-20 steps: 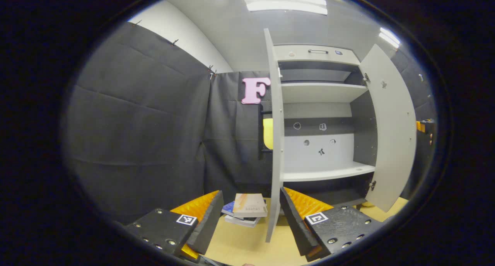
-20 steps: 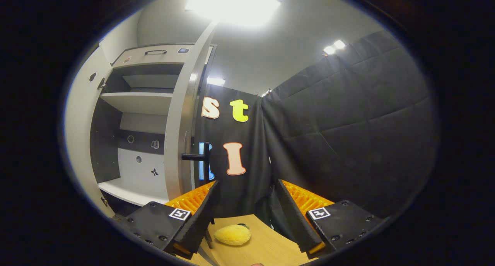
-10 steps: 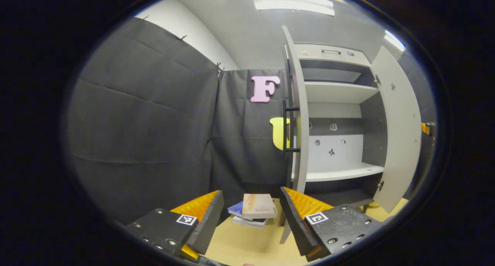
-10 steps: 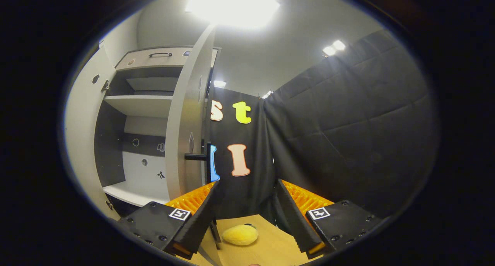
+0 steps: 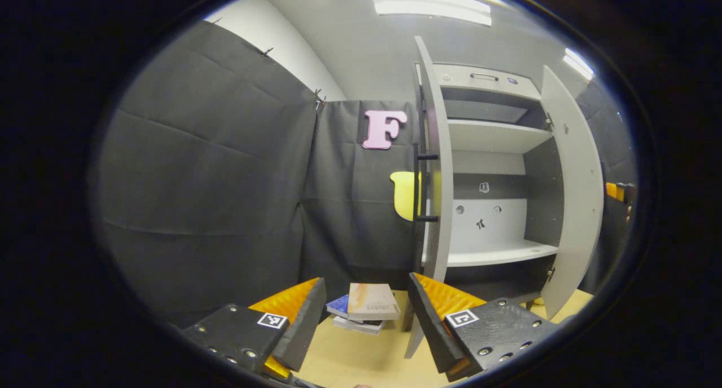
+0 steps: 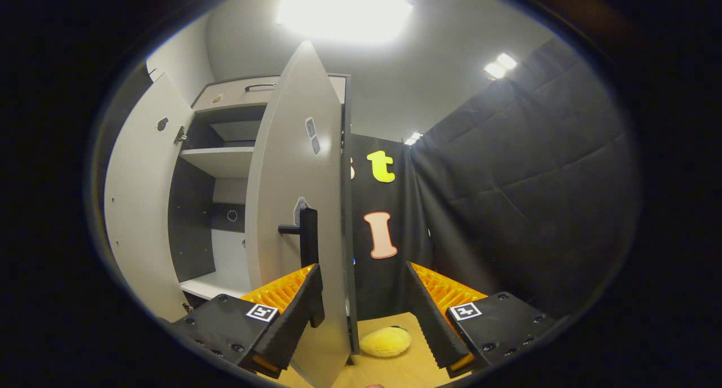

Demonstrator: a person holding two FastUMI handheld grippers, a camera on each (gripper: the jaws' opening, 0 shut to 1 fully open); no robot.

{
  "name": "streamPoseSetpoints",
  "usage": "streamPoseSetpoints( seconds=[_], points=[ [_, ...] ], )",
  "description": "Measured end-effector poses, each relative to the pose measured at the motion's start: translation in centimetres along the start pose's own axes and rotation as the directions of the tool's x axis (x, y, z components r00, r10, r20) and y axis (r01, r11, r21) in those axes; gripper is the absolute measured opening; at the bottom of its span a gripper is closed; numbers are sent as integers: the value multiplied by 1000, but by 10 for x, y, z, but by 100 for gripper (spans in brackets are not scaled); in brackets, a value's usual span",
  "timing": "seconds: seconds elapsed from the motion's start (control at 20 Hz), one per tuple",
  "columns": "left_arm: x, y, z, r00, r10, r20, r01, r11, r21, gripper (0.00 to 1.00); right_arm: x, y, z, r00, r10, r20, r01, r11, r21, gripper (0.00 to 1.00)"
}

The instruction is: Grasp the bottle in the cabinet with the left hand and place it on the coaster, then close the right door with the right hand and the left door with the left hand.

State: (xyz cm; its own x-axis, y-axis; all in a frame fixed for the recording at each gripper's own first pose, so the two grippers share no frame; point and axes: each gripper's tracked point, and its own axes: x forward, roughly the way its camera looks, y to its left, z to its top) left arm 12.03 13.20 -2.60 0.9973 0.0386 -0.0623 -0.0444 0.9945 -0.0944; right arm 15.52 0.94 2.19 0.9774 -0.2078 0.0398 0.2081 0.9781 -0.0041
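My left gripper point(image 5: 365, 326) has its fingers spread with nothing between them, hanging above the wooden table point(image 5: 361, 360). Ahead and slightly to its right stands the left door point(image 5: 437, 179), edge-on and ajar, its black handle point(image 5: 418, 188) facing me; a stack of books point(image 5: 366, 308) lies straight ahead. My right gripper point(image 6: 361, 314) is also spread and empty, its left finger point(image 6: 287, 314) just beside the right door point(image 6: 299, 207), though I cannot tell whether they touch. A yellow plush point(image 6: 386, 341) lies between the fingers, farther on. I cannot see the bottle or coaster.

Both grey cabinet doors point(image 5: 434, 162) ajar, shelves bare.
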Motion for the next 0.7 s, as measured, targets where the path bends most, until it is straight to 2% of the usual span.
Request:
streamPoseSetpoints(
  seconds=[0.15, 0.2, 0.25, 0.5, 0.55, 0.7],
  points=[
    [-1, 4, -2, 1000, 13, 0, -13, 1000, -2, 93, 3, 23, 0, 999, 52, -3, -52, 999, -3, 94],
    [-4, 7, -2, 1000, 19, -1, -19, 1000, -4, 93, 5, 30, -2, 998, 70, -6, -70, 998, -3, 92],
    [-7, 12, -1, 1000, 25, -1, -25, 1000, -6, 93, 8, 38, -2, 996, 86, -6, -86, 996, -2, 95],
    [-23, 34, -4, 998, 58, -7, -58, 998, 3, 93, 20, 70, -4, 990, 141, -2, -141, 990, -14, 95],
    [-24, 36, -5, 998, 65, -10, -65, 998, 5, 86, 22, 76, -5, 988, 152, -5, -152, 988, -14, 95],
    [-32, 44, -6, 997, 80, -18, -80, 997, 3, 86, 28, 91, -11, 983, 182, -22, -182, 983, -13, 95]
  ],
)
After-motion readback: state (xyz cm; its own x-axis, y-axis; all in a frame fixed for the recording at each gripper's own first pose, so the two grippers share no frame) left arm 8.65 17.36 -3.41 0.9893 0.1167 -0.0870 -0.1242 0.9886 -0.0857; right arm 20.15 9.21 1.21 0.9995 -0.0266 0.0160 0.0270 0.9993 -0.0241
